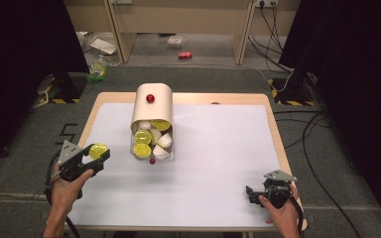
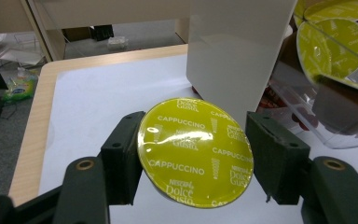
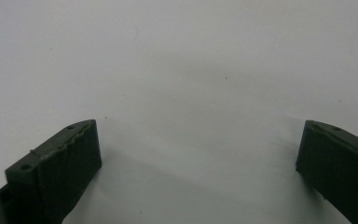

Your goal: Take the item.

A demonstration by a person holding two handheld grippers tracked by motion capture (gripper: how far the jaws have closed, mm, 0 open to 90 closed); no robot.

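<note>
high view: the left hand-held gripper (image 1: 98, 154) is seen near the left edge of the table (image 1: 218, 163), held up in a hand, with a yellow-green coffee capsule (image 1: 98, 150) caught between its jaws. in the left gripper view the same left hand-held gripper (image 2: 193, 154) is shown closed on the capsule (image 2: 196, 151): the two black jaws are pressed against opposite edges of the round foil lid, which is turned toward the camera and printed with "cappuccino". the capsule is held above the white table surface, left of the dispenser (image 1: 154, 106), a cream-coloured upright case whose clear lower tray (image 1: 151, 144) is filled with more capsules, yellow-green and white. a red knob (image 1: 150, 98) is set on the case. the capsule and the dispenser are apart.

the right hand-held gripper (image 1: 252, 192) is held low over the near right corner of the table. in the right gripper view its jaws are spread wide with bare white table (image 3: 191, 70) between them; whether the tips are touching the surface cannot quite be judged.
</note>
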